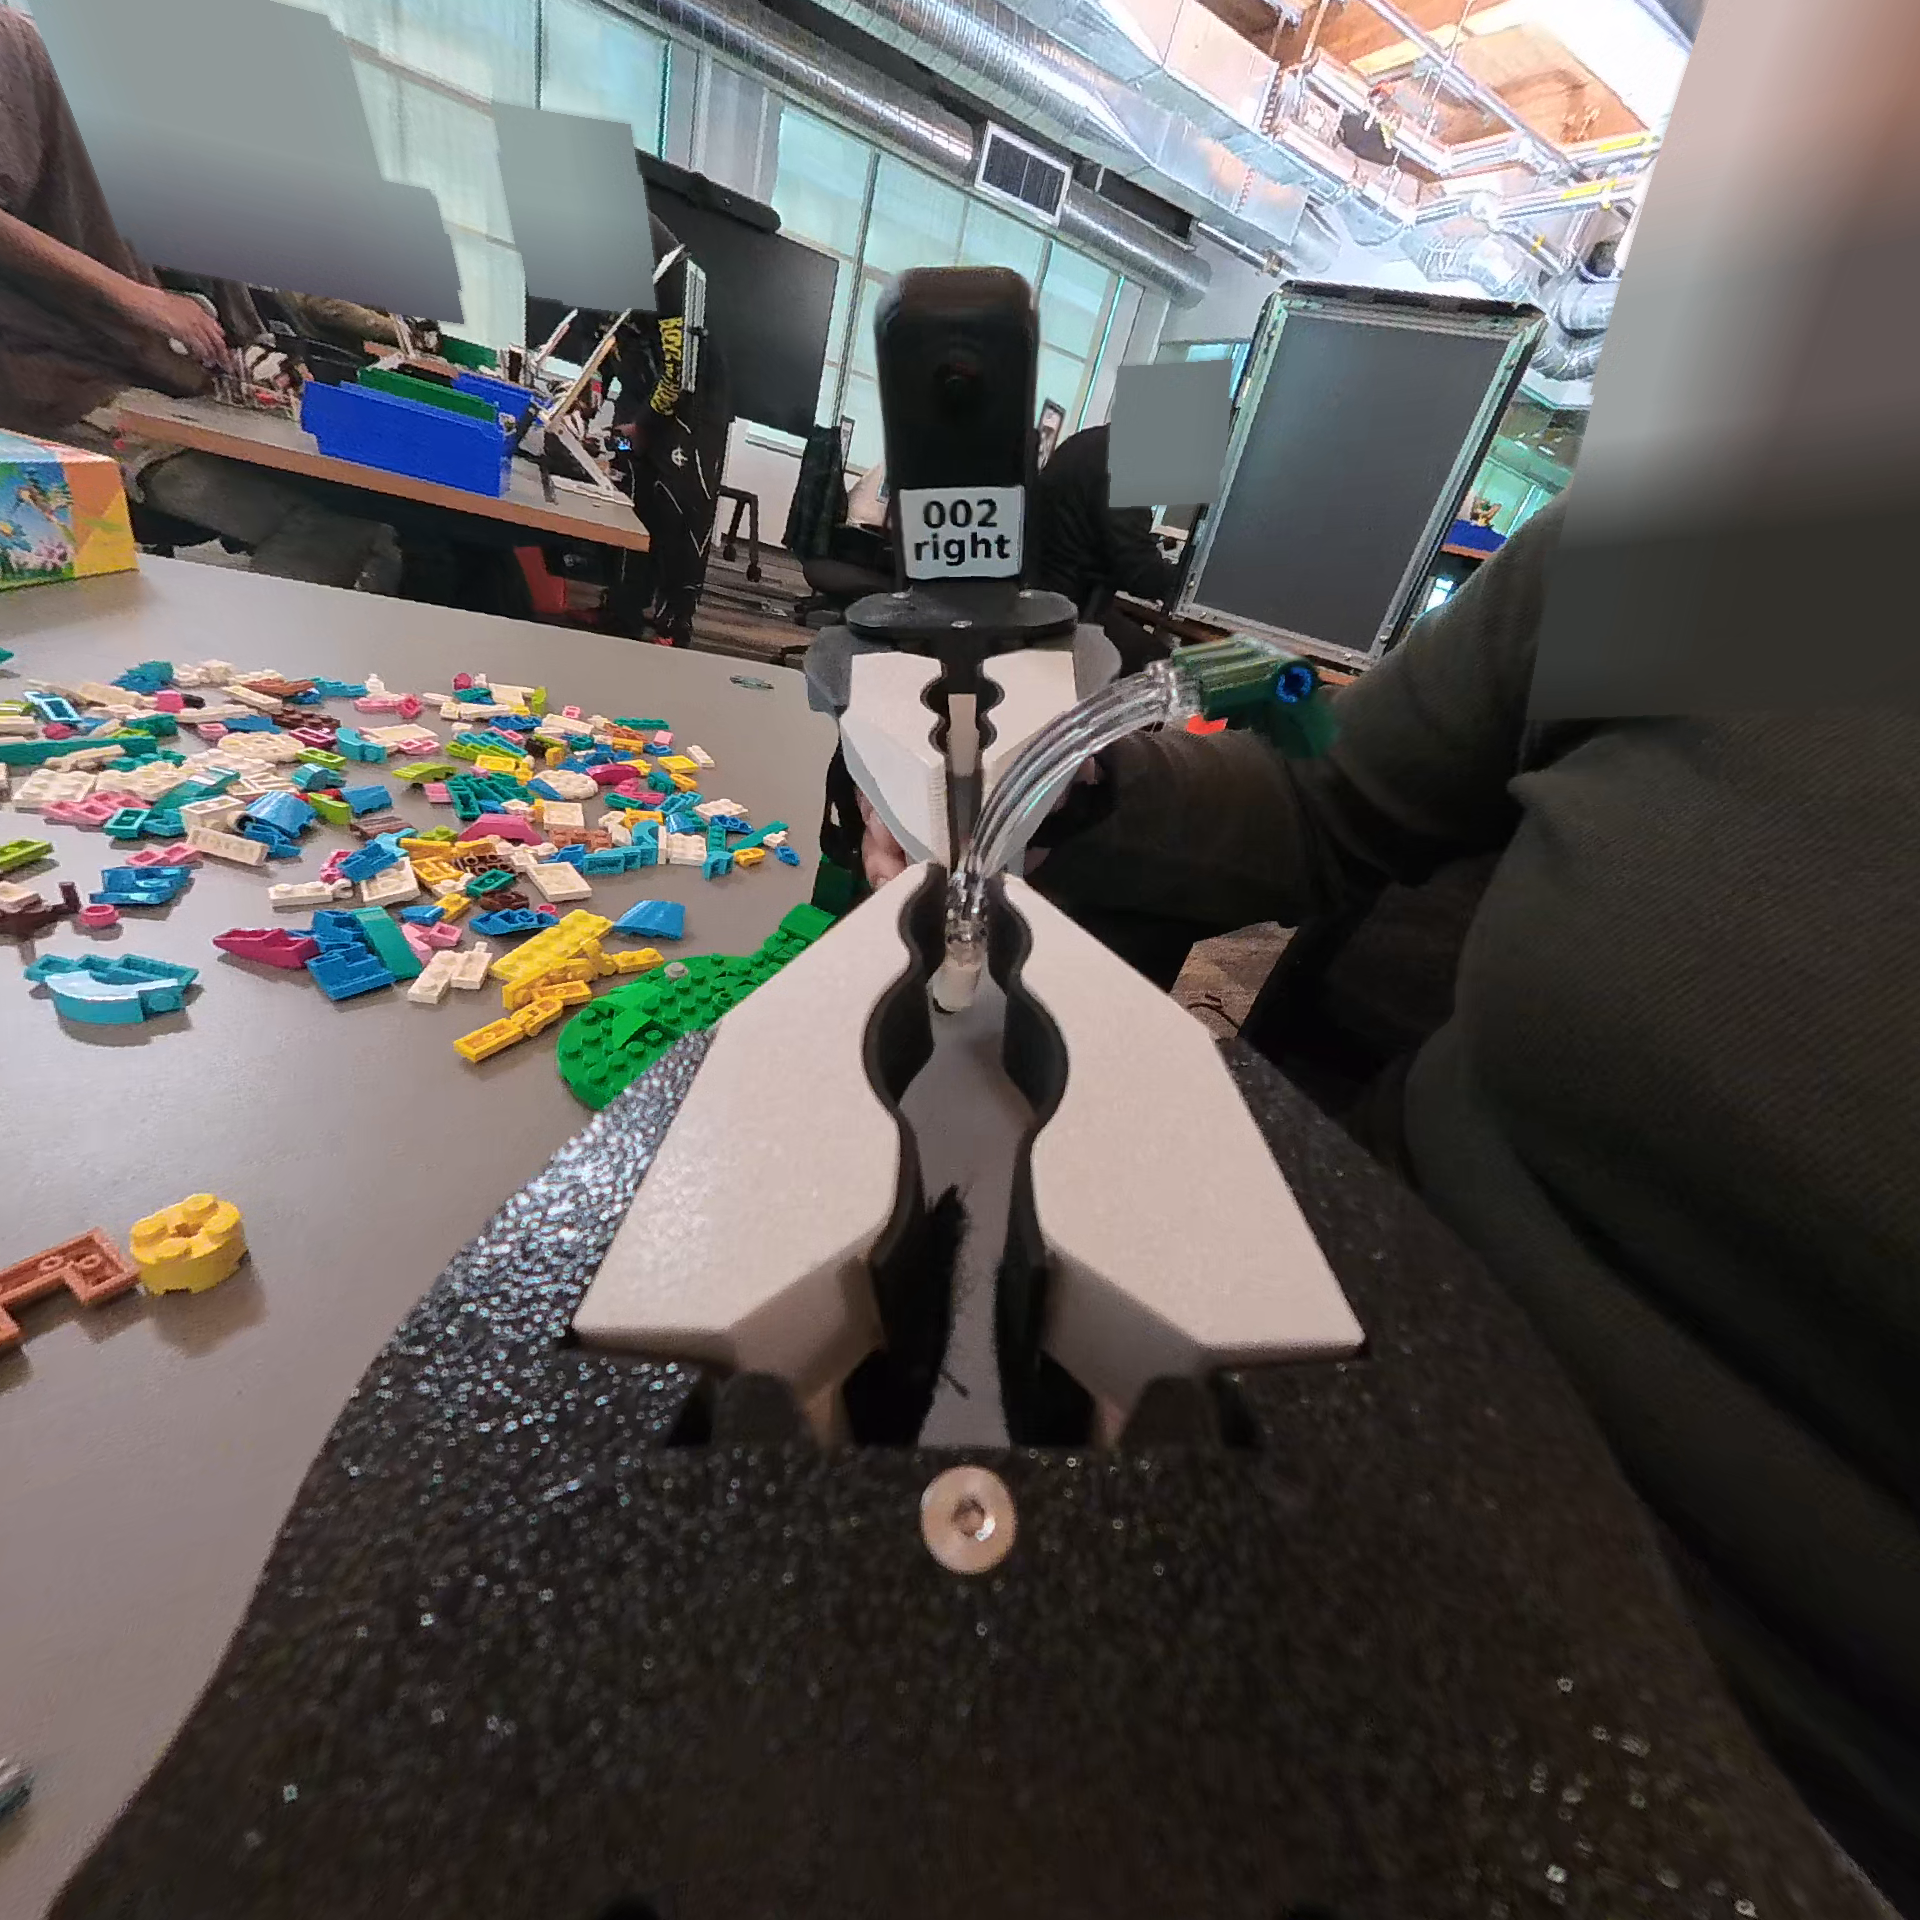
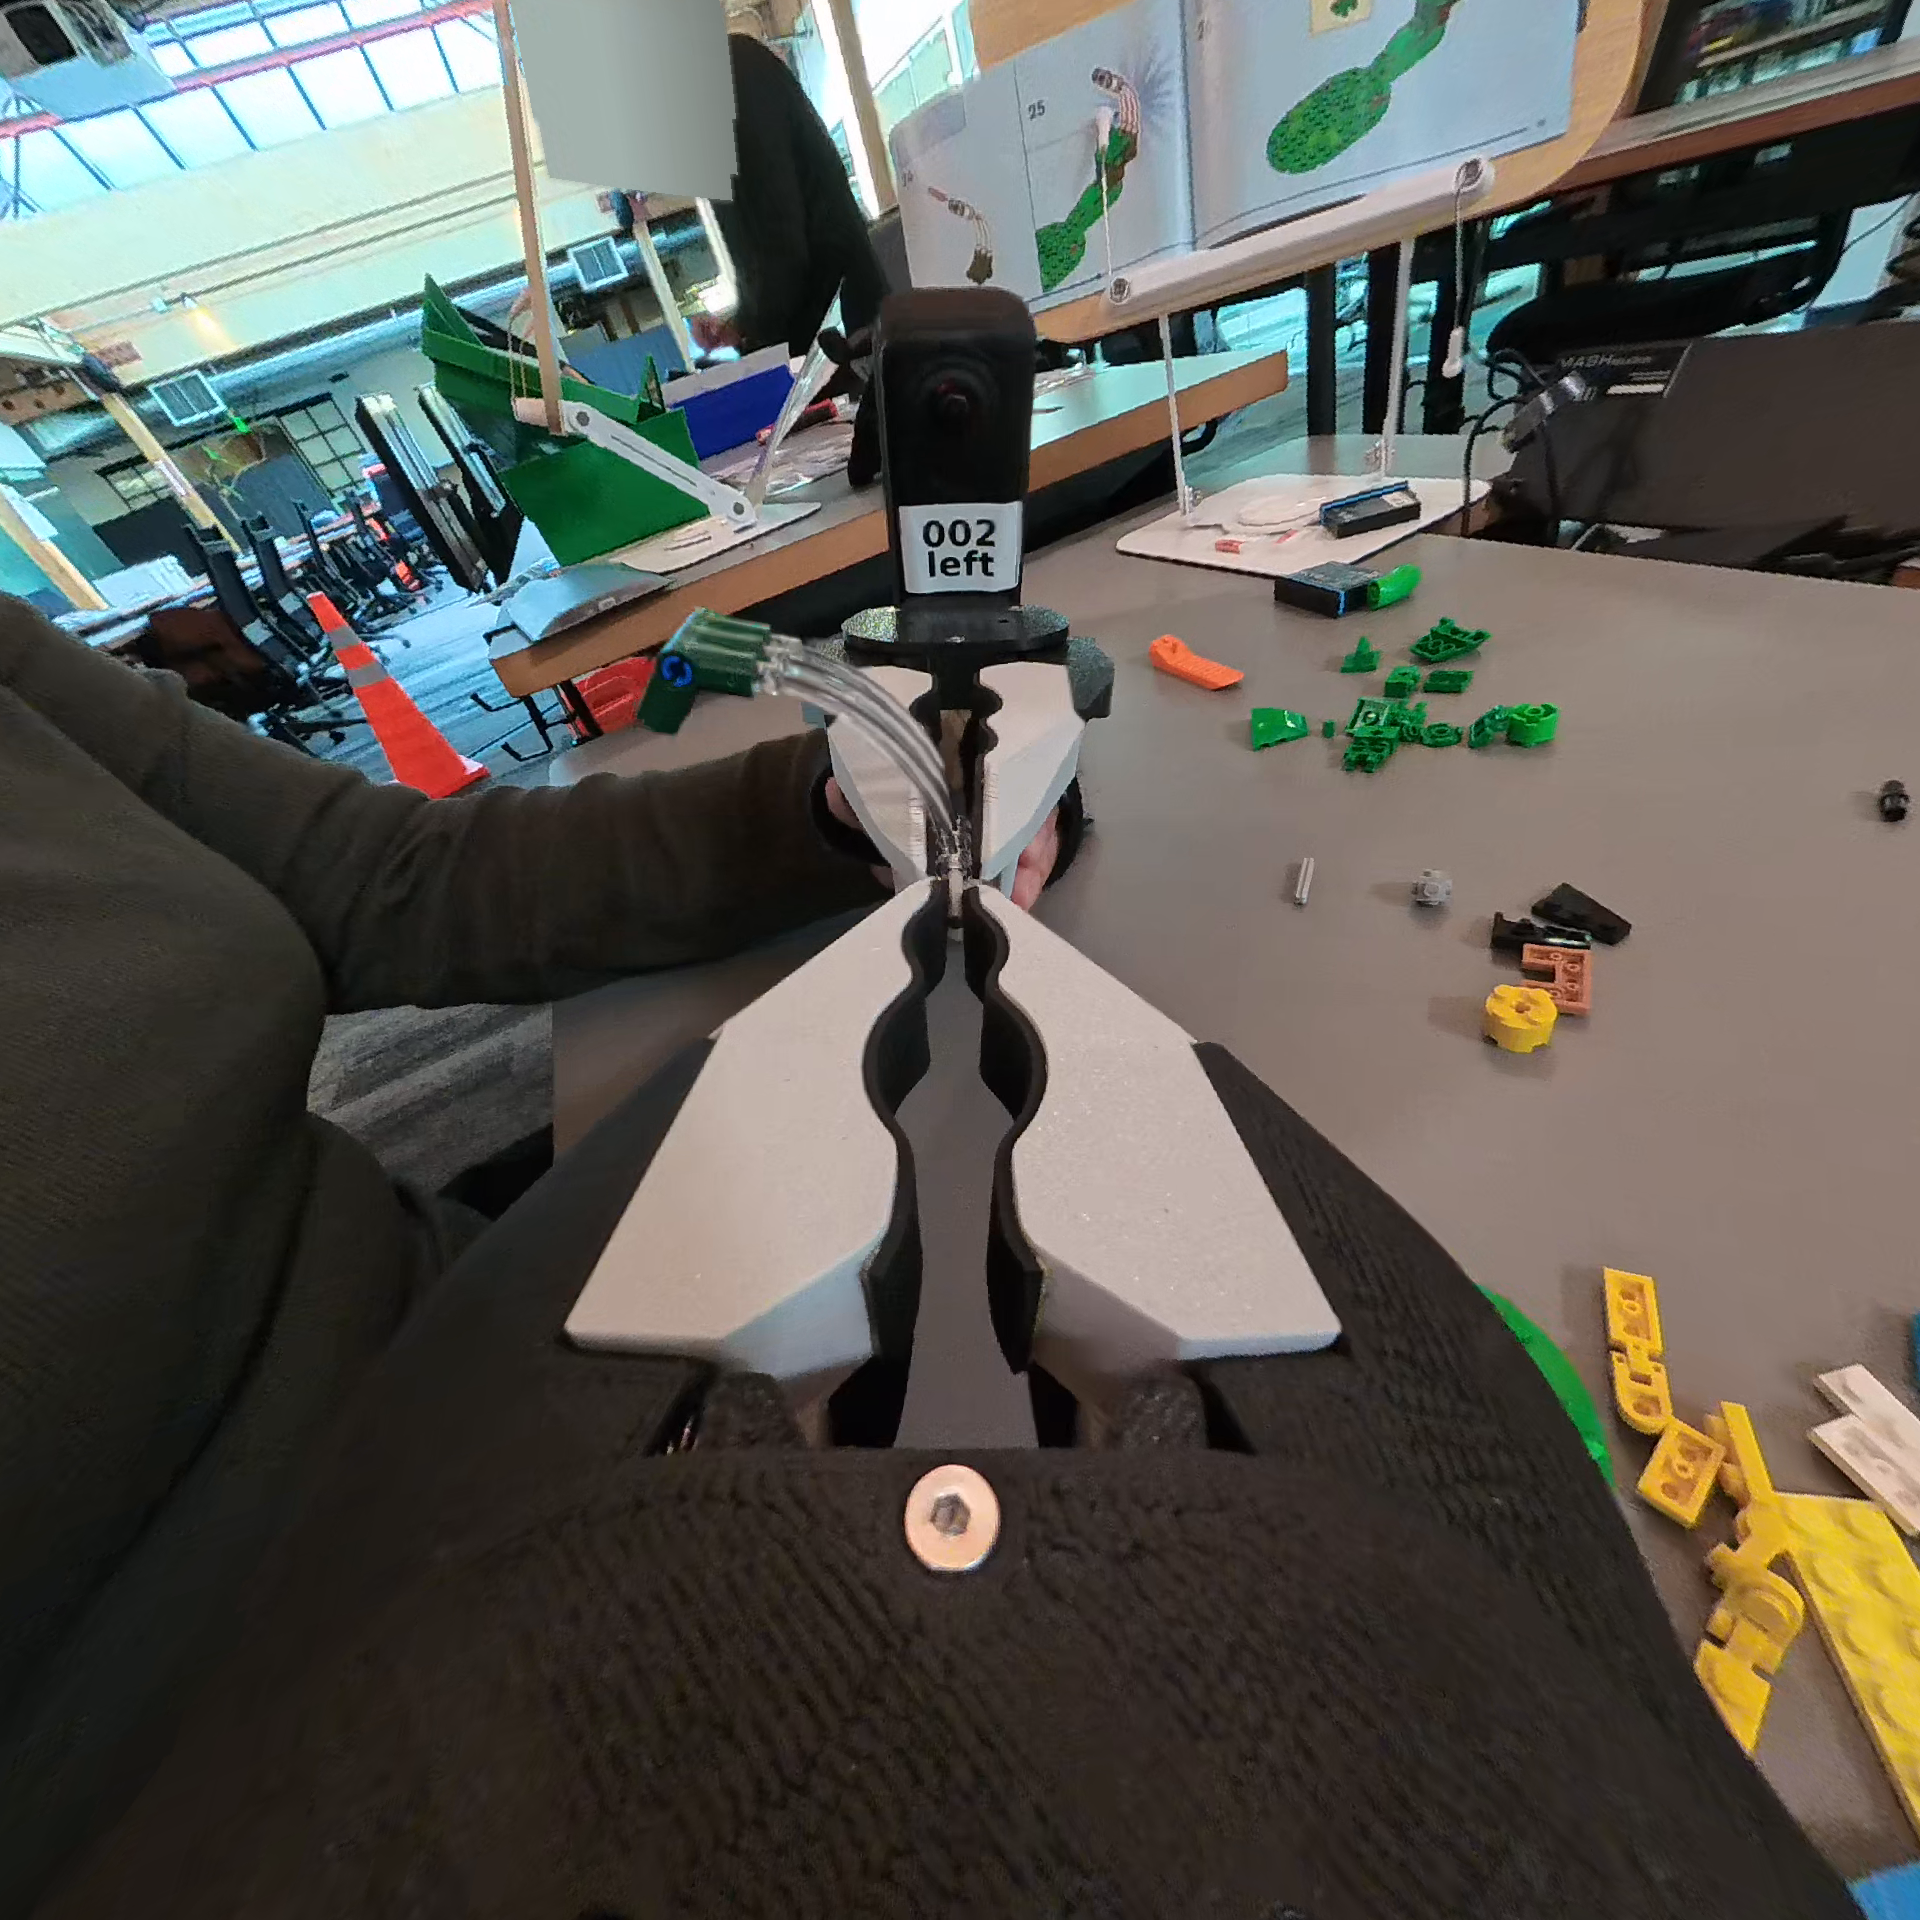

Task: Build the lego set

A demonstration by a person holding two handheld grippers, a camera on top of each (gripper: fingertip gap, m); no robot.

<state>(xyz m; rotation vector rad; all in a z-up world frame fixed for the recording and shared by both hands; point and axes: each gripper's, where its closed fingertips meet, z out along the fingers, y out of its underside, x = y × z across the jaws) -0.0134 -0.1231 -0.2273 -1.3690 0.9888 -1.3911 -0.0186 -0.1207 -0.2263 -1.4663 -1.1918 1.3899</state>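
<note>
A piece of clear curved tubes [image 1: 1049, 753] with a dark green end block [image 1: 1242, 681] hangs between my two grippers, which face each other tip to tip above the table's near edge. My left gripper [image 1: 964, 902] is shut on the tubes' lower end, where a small white stub [image 1: 954, 982] shows between the fingers. My right gripper [image 2: 953, 896] is shut on the same lower end of the tubes [image 2: 883, 717]. A green baseplate [image 1: 665, 1008] lies on the table just left of the left gripper.
A wide pile of mixed coloured bricks [image 1: 416, 790] covers the table. A yellow round brick [image 1: 187, 1242] and a brown L plate [image 1: 62, 1283] lie apart. Green pieces [image 2: 1403, 717], an orange separator [image 2: 1195, 660], yellow plates [image 2: 1766, 1538] and an instruction booklet on a stand [image 2: 1299, 125] also show. Left and right tips are no more than a few centimetres apart.
</note>
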